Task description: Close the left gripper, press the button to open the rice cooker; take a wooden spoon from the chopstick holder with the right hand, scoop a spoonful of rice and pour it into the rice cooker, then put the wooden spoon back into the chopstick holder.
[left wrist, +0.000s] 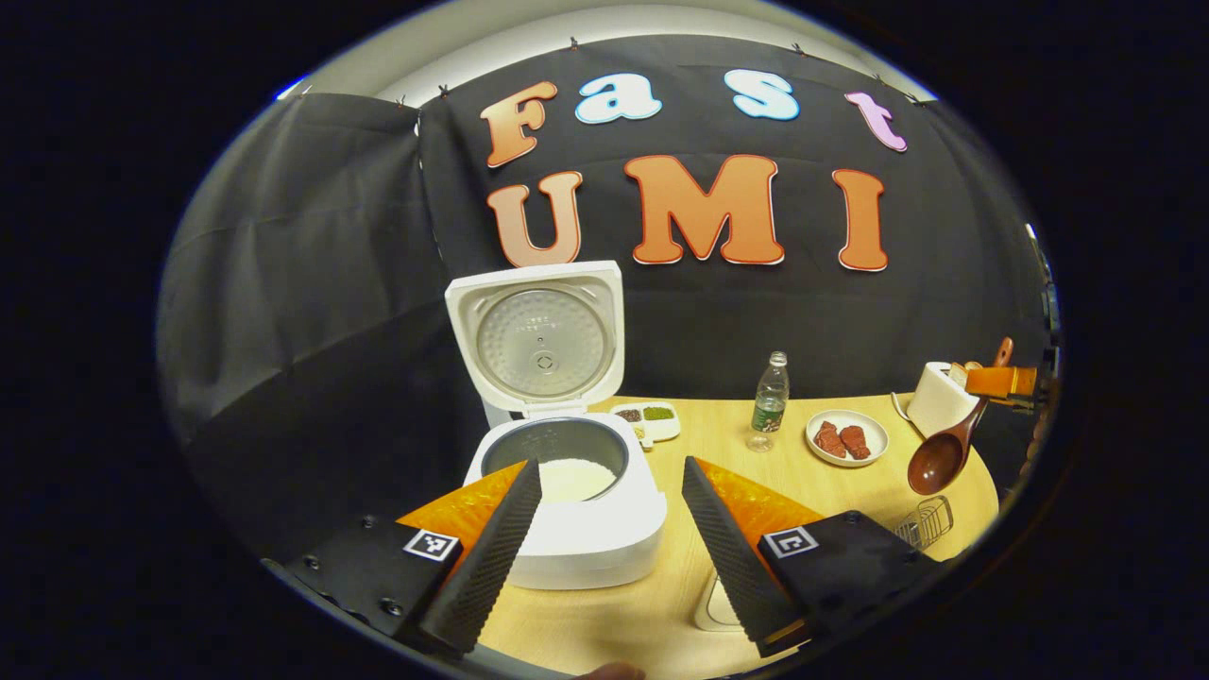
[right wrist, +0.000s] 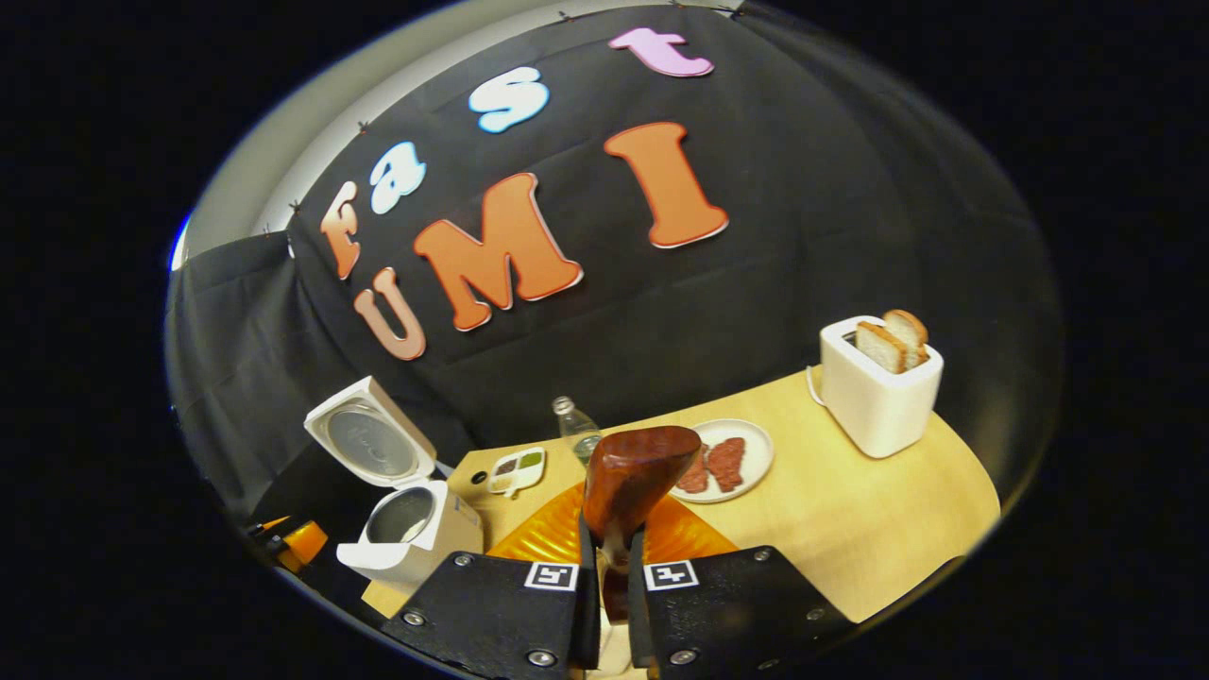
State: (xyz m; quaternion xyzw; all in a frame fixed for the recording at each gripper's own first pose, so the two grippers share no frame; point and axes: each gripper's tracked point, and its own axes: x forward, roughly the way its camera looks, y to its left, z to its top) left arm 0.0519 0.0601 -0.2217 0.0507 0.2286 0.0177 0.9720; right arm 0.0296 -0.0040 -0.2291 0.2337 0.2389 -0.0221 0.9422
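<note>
Our right gripper point(right wrist: 604, 557) clamps the wooden spoon point(right wrist: 628, 477); our left gripper point(left wrist: 604, 529) gapes, holding nothing.
Beyond, we see the rice cooker point(left wrist: 576, 529) open, white rice point(left wrist: 576, 478) inside.

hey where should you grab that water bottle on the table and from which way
Grip the water bottle around its clear body below the neck, fingers on opposite sides, approaching level from the table's open front edge. It stands upright and round, with the condiment dish on one side and the plate of meat on the other.
</note>
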